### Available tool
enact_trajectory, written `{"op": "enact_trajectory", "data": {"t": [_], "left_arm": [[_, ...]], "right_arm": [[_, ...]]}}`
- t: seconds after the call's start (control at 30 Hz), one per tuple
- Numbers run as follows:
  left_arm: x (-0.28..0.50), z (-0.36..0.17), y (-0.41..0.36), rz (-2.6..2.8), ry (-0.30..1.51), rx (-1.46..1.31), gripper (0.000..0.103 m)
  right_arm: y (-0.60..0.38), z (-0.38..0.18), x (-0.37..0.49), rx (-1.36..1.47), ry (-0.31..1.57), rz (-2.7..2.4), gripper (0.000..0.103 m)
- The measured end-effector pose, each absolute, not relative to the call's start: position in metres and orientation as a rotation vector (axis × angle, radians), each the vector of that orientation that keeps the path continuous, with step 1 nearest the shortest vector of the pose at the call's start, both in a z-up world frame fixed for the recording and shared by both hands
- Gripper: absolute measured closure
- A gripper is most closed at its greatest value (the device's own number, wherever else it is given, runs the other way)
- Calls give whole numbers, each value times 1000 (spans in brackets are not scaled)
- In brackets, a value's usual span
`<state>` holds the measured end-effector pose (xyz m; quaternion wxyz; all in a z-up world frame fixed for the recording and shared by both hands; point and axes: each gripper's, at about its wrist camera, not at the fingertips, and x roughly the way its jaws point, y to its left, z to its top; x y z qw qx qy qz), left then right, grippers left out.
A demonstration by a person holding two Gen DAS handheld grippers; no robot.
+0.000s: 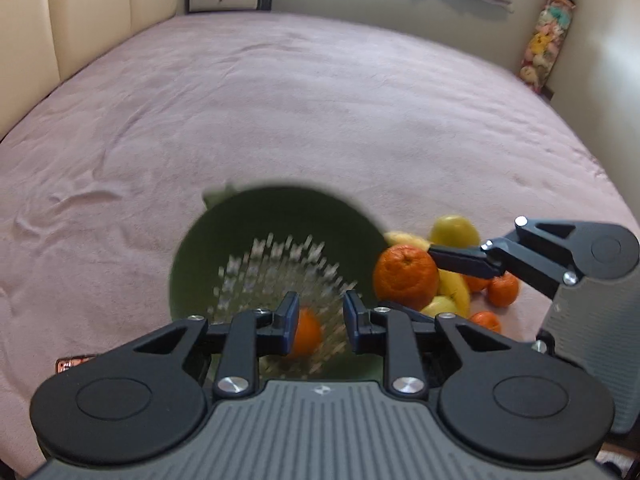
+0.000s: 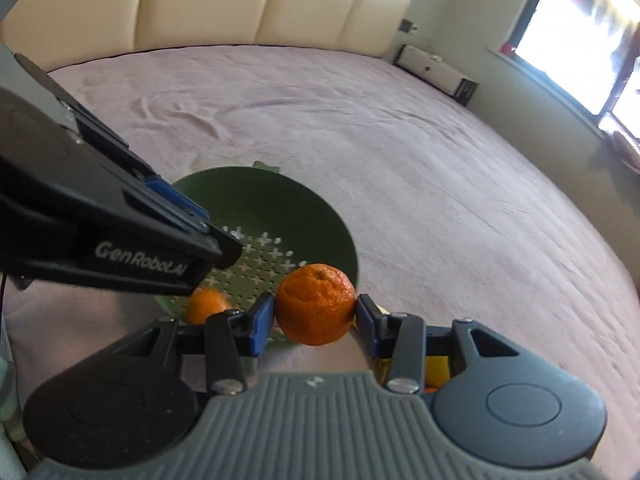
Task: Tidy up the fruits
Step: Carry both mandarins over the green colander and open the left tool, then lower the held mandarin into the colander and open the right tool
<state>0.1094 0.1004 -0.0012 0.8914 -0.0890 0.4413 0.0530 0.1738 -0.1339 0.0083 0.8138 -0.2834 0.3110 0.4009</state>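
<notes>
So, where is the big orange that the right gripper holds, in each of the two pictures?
Left wrist view: big orange at right of centre, just right of the green colander.
Right wrist view: big orange at lower centre, between the right gripper's pads.
Shared landmark: the green colander.

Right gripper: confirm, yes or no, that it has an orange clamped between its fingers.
Yes, in the right wrist view the right gripper has both blue pads pressed against the sides of a large orange, beside the green colander.
</notes>
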Motion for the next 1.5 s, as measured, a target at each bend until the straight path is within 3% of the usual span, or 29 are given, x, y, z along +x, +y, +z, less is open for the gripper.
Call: {"op": "enact_trajectory", "data": {"t": [0.43, 0.97, 1.5], "left_arm": [[121, -29, 125, 183, 1053, -322, 76], [123, -37, 134, 211, 1077, -362, 64], [119, -33, 134, 201, 1053, -360, 58]], "right_arm": [[-97, -23, 190, -652, 808, 979, 61], [-79, -44, 202, -757, 963, 974, 60], [-83, -32, 199, -727, 939, 963, 61]]}}
